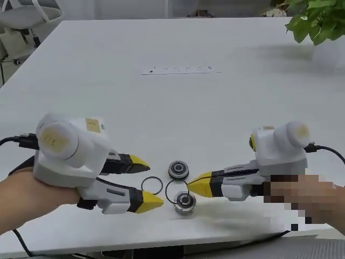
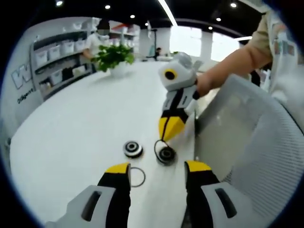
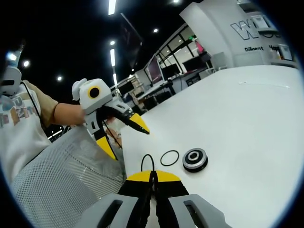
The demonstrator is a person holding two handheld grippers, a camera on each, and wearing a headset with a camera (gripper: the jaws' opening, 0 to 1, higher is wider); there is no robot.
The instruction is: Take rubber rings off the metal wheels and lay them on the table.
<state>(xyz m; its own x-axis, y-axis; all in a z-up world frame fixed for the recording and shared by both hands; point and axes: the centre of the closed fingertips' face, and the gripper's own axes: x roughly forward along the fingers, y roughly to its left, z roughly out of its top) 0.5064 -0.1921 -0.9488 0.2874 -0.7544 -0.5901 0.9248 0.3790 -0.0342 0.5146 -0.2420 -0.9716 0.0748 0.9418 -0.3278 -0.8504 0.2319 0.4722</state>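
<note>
Two small metal wheels lie near the table's front edge. The far wheel (image 1: 178, 169) (image 2: 133, 148) (image 3: 195, 159) wears a black rubber ring. The near wheel (image 1: 185, 203) (image 2: 166, 155) looks bare metal. A loose rubber ring (image 1: 152, 185) (image 2: 137, 176) (image 3: 169, 157) lies flat on the table between my left gripper's jaws. My left gripper (image 1: 147, 181) (image 2: 157, 167) (image 3: 127, 141) is open and holds nothing. My right gripper (image 1: 193, 185) (image 2: 172, 129) (image 3: 153, 175) is shut on a second rubber ring (image 1: 173, 190) (image 2: 156, 145) (image 3: 147, 162), which loops out from its tips beside the near wheel.
The white table (image 1: 161, 108) stretches far ahead. A strip of small printed marks (image 1: 180, 69) lies mid-table. A potted plant (image 1: 318, 19) (image 2: 113, 56) stands at the far right corner. A mesh chair (image 2: 251, 142) sits just off the table's front edge.
</note>
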